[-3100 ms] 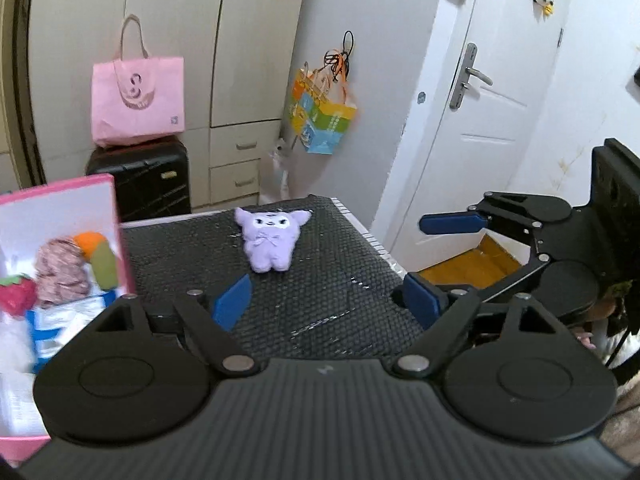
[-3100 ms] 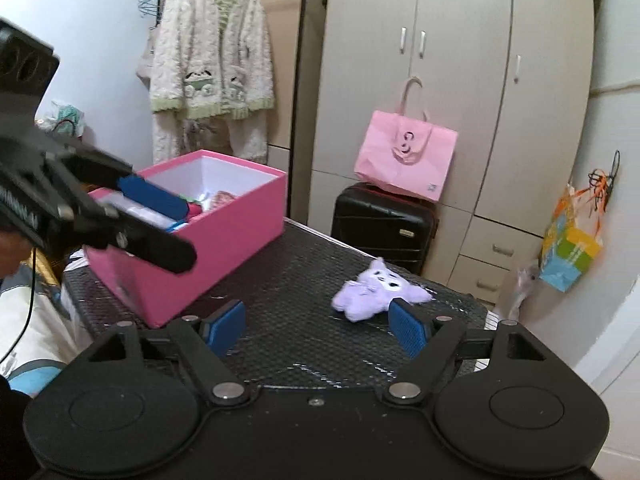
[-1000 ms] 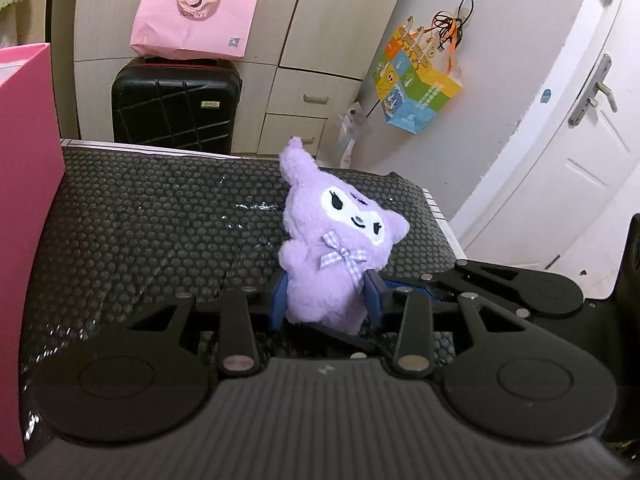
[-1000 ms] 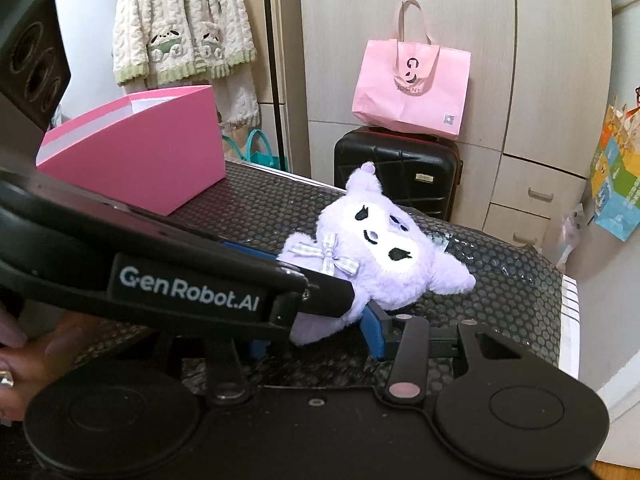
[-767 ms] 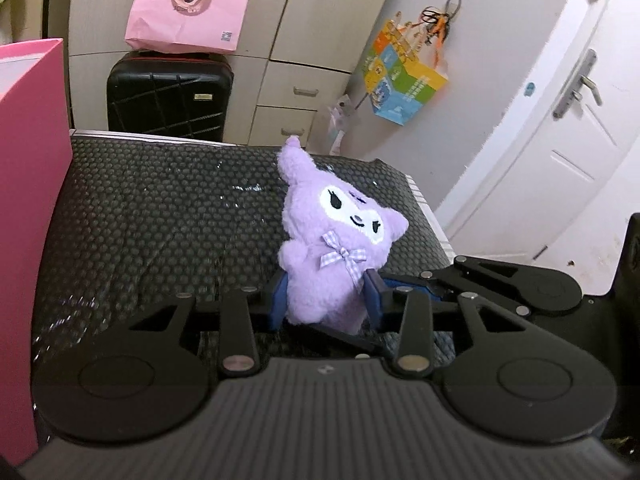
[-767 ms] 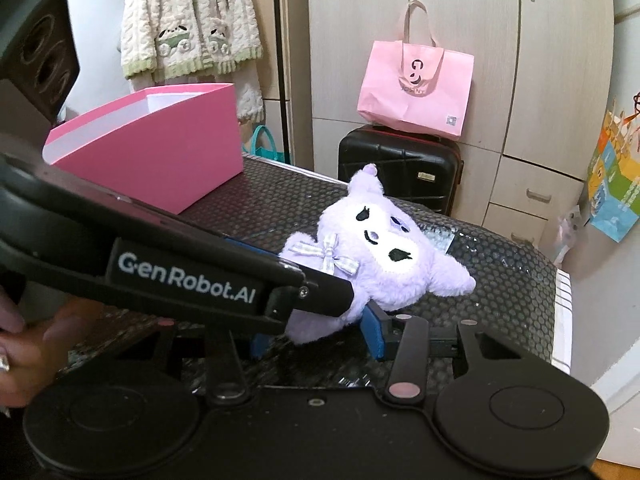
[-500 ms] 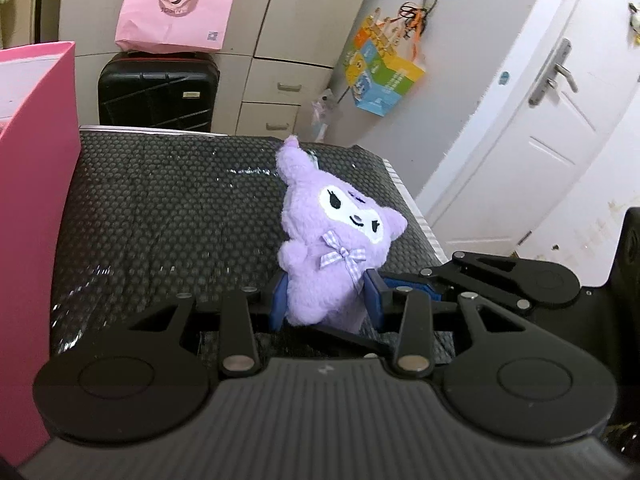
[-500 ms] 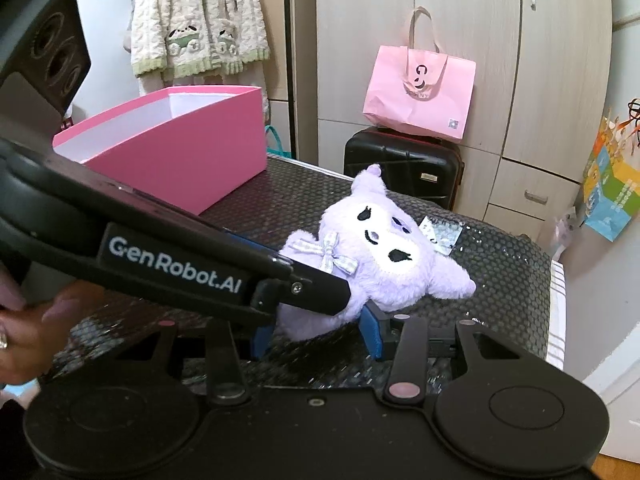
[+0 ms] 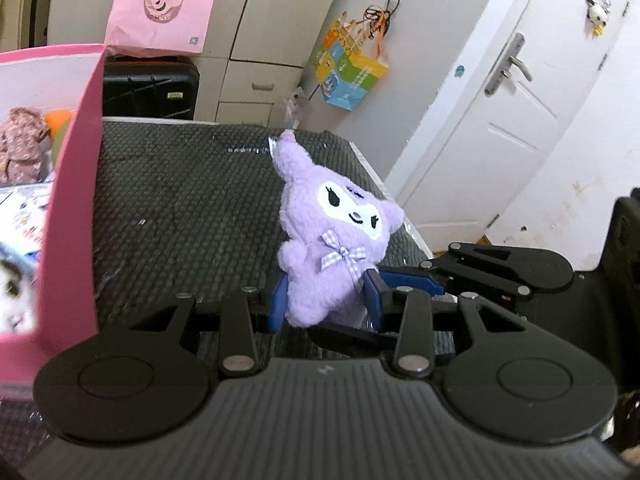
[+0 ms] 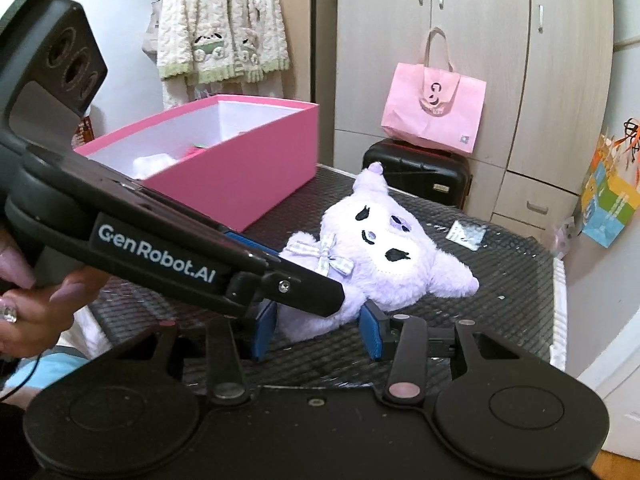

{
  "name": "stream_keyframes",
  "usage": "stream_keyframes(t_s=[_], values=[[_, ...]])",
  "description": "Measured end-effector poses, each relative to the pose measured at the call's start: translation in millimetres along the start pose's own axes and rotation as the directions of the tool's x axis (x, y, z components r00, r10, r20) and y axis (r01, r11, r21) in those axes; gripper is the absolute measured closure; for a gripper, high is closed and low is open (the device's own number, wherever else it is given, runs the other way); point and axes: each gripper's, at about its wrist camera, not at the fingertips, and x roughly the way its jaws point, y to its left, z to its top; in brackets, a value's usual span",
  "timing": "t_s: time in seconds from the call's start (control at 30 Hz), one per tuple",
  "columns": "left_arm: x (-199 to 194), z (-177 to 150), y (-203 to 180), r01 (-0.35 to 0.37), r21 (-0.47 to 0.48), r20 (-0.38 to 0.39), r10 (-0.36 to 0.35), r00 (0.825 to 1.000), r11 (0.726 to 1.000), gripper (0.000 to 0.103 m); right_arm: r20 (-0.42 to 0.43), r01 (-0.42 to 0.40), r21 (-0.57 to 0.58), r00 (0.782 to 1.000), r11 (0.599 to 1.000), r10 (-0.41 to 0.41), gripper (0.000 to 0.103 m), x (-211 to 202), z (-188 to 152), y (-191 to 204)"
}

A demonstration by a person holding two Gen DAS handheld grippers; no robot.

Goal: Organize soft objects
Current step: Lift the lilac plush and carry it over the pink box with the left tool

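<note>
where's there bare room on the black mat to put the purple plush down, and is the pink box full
Bare mat lies between the pink box wall and the purple plush, back to the suitcase edge. A small packet sits at the far side. The box's near end is crowded with soft toys; both grippers crowd the plush.

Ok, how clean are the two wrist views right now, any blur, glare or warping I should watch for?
Left wrist: purple plush sharp, but the pink box and its contents at the left edge are smeared; the door bows from the fisheye. Right wrist: plush and box crisp; glare glints off the black mat; cupboard lines curve, corners dark.
</note>
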Motion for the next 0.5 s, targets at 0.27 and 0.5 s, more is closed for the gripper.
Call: stream_keyframes(t_s=[0.27, 0.5], values=[[-37, -20, 12, 0.000, -0.001, -0.066, 0.000, 0.998, 1.000, 0.065, -0.056, -0.064, 0.000, 0.996, 0.998, 0.064, 0.053, -7, 4, 37], [-73, -32, 22, 0.003, -0.025, -0.135, -0.006, 0.991, 1.000, 0.065, -0.081, -0.123, -0.081, 0.990, 0.989, 0.116, 0.054, -20, 11, 73]])
